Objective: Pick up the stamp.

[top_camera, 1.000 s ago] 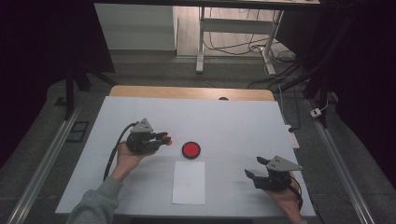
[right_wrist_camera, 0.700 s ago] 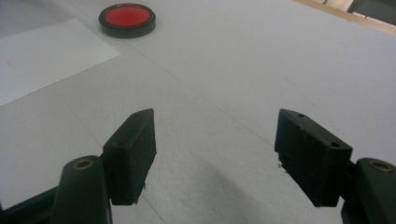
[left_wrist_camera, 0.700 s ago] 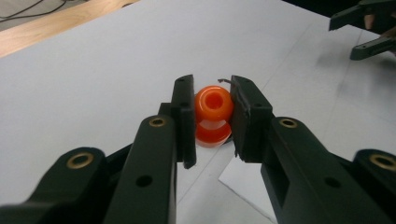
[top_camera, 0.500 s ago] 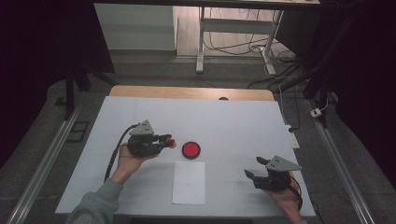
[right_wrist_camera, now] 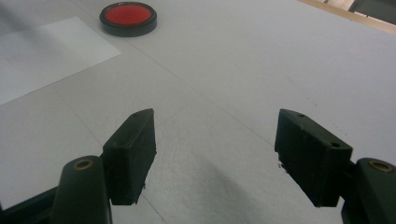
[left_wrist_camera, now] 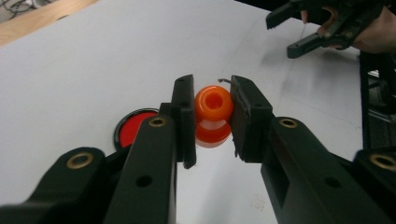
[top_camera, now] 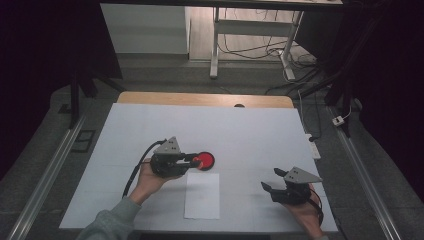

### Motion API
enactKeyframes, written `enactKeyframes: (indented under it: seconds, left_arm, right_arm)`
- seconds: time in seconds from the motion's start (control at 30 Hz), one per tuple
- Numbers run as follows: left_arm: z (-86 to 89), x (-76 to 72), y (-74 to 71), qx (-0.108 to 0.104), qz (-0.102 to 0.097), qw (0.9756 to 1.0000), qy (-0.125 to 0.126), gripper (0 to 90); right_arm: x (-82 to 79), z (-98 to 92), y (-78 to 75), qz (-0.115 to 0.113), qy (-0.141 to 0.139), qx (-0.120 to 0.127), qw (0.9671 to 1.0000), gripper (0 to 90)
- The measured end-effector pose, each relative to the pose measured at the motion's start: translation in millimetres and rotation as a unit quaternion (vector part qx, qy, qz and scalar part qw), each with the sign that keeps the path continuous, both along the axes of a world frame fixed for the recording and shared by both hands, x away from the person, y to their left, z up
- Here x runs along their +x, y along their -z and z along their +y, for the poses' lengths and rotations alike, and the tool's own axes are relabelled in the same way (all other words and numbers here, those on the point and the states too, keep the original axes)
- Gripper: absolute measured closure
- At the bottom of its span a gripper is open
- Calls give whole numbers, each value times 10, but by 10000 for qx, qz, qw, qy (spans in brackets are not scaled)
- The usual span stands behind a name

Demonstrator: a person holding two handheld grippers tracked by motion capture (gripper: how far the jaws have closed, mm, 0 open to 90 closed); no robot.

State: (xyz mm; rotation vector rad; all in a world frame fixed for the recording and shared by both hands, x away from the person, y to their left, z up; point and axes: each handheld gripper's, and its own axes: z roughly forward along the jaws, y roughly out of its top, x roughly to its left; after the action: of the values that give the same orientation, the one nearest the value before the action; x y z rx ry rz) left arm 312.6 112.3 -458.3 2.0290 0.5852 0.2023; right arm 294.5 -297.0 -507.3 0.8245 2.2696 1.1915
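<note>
Orange piece: small glossy orange part [left_wrist_camera: 213, 114] with a rounded head, a hole in the top and a waisted neck; looked like moulded plastic or rubber, which one I couldn't tell.
Where it was: clamped in the left tool [left_wrist_camera: 212, 116], off the table [top_camera: 250, 130]; in the high view it sat at the tool tip, at about 9 o'clock of the red disc [top_camera: 205, 160] and just beside or partly over it.
Handling: judged light and small; shiny rounded surface probably slippery, so it could twist or pop out if the squeeze loosened. Didn't look fragile.
Grip point: pads met it on opposite sides at the neck and lower head, hole facing the camera. Taking it at the waist seemed the safer hold, since the bulge above and below should resist sliding.
Left tool: narrow, closed on the orange piece, both pads touching it.
Left hand pose: hand [top_camera: 150, 180] cradled the tool from below, forearm coming in from 7 o'clock, jaws held roughly level and aimed toward 3 o'clock.
Right tool: wide apart, nothing between the jaws [right_wrist_camera: 215, 154]; in the high view it was at 4 o'clock of the table [top_camera: 275, 180], well apart from the disc.
Right hand pose: palm under the tool, jaws aimed toward 10 o'clock, low over the table.
Paper sheet: white sheet [top_camera: 202, 195] flat at 6 o'clock of the disc, untouched.
</note>
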Motion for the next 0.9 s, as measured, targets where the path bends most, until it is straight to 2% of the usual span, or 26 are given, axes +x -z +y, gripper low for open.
enactKeyframes:
  seconds: [0.17, 0.43, 0.9]
  left_arm:
    - [-101, -31, 37, 51, 33, 9999, 152, 717]
    - [-219, -55, 83, -9, 173, 9993, 340, 717]
    - [-198, -45, 85, -45, 217, 9992, 330, 717]
  right_arm:
    - [0, 6, 3, 6, 6, -41, 10000, 286]
    - [10, 12, 19, 38, -44, -55, 10000, 286]
    - [15, 11, 18, 42, -4, -9, 10000, 286]
